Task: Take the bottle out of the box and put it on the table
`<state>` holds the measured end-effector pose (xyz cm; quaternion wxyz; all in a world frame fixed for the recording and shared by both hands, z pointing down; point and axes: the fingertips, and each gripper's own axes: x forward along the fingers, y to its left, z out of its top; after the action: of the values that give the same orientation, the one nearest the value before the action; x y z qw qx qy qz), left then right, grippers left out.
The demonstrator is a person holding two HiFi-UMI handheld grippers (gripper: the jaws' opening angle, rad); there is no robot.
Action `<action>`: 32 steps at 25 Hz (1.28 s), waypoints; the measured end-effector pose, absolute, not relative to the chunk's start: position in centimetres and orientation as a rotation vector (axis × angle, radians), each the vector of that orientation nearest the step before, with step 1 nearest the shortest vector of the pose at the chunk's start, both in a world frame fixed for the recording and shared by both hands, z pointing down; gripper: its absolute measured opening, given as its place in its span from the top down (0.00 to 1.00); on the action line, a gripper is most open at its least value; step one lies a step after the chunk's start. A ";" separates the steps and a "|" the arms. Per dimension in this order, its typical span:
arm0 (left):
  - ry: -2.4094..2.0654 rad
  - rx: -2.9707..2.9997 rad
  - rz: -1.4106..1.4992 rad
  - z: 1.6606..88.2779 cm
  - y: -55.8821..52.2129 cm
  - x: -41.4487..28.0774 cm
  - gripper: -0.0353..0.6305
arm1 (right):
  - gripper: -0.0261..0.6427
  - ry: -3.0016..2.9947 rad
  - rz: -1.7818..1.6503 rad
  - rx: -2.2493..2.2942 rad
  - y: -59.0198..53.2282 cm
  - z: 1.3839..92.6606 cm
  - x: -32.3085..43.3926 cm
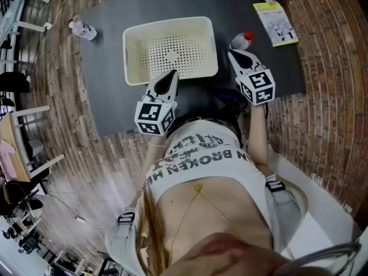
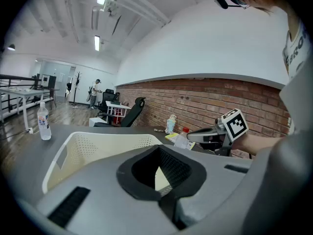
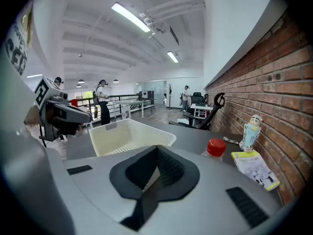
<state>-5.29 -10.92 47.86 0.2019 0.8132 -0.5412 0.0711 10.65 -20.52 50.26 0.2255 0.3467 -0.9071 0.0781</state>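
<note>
head view: the cream perforated box [image 1: 170,50] sits on the dark table [image 1: 109,96] with nothing inside it. the red-capped bottle [image 1: 241,40] stands upright on the table just beside the box's right wall, outside it. the left gripper [image 1: 172,73] has its tip at the box's near rim, and the right gripper [image 1: 232,53] lies off the box's near right corner, its tip close to the bottle. a second bottle [image 1: 83,30], clear, lies well apart from the box's left side, and a booklet [image 1: 276,23] lies further right of the box than the red-capped one.

left gripper view: the left gripper [image 2: 159,148] has its fingers clenched together on nothing, pointing over the box [image 2: 98,143]. past the box's right side stand the bottle [image 2: 182,138] and the right gripper [image 2: 191,137]; the second bottle [image 2: 44,124] stands upright left of the box.

right gripper view: the right gripper [image 3: 156,148] is clenched tight and empty. the box [image 3: 129,133] is ahead and left; the bottle [image 3: 216,148] stands right of the box, the booklet [image 3: 254,168] beyond it, and the left gripper [image 3: 78,114] is at the box's left.
</note>
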 end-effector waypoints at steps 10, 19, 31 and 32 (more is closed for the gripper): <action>-1.508 2.294 0.156 47.2 -12.0 -7.5 0.94 | 0.95 -2.642 0.214 0.844 -18.7 48.5 5.5; -1.495 2.320 0.128 46.6 -12.2 -8.3 0.94 | 0.95 -2.831 0.162 0.567 -14.9 46.8 -1.0; -1.545 2.404 0.042 42.9 -12.6 -8.5 0.94 | 0.95 -2.989 -0.042 0.584 -12.5 41.8 -5.6; -1.551 2.409 0.032 42.5 -12.6 -8.5 0.94 | 0.95 -3.003 -0.056 0.604 -12.4 41.3 -5.8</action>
<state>-8.51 -12.57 42.48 0.1380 0.8327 -0.5362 0.0110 -5.79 -12.39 41.34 0.0391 0.1971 -0.9794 -0.0183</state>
